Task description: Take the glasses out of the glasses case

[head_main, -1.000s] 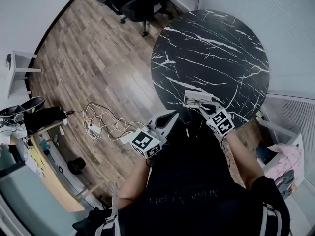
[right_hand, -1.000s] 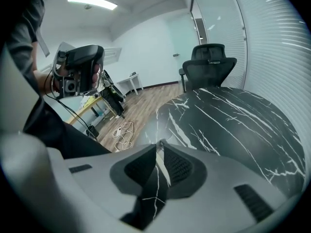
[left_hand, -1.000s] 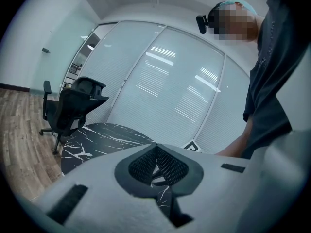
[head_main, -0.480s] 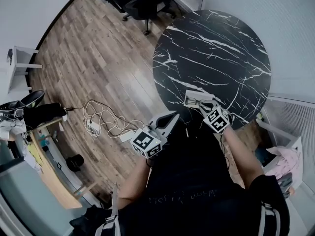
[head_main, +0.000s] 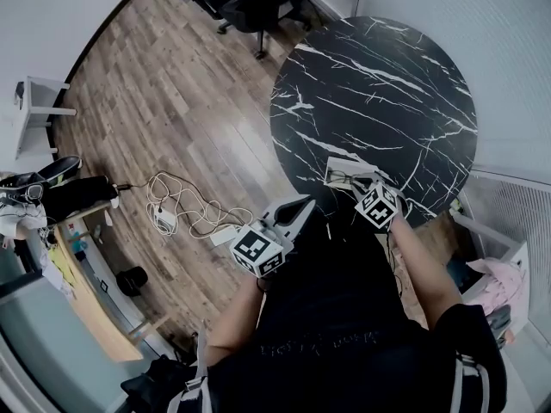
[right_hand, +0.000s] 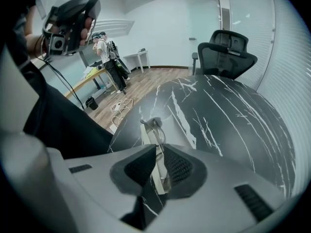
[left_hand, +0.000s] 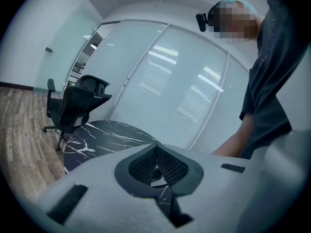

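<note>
Head view, left gripper off the round black white-veined marble table, right gripper at flat pale glasses case near table edge, left gripper view, jaws together, empty, right gripper view, jaws pinched on thin-framed clear glasses lying on case.

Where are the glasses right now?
In the head view the glasses lie on the white case at the near edge of the black marble table, on the person's right, between the right gripper's jaws.
</note>
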A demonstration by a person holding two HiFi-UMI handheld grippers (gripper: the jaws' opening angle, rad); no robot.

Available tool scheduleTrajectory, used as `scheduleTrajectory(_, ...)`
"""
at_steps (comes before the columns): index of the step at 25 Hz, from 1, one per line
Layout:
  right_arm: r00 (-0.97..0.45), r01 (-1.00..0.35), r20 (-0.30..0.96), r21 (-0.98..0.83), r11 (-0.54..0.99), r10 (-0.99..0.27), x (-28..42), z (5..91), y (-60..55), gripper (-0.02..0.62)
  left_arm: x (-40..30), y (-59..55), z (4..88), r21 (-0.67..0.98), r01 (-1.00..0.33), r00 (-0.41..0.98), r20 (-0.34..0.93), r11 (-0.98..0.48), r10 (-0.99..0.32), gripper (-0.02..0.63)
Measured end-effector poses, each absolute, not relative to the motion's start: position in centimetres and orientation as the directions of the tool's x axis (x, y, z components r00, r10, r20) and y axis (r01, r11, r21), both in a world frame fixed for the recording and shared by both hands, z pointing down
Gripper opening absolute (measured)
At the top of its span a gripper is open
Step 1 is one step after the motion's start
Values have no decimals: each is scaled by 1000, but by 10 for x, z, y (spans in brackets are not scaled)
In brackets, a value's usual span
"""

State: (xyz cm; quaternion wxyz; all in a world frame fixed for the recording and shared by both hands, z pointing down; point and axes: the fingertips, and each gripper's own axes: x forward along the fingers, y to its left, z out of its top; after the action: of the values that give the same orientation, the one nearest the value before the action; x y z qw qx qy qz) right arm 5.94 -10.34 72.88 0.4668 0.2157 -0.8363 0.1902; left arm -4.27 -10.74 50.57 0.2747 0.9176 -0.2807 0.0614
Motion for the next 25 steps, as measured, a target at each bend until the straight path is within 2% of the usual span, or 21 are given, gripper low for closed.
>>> scheduleTrajectory(25,-299,-305,949,4,952,-99,49,779,-106,34,-54,-106,514,485,-580,813,292,-654,-504,18)
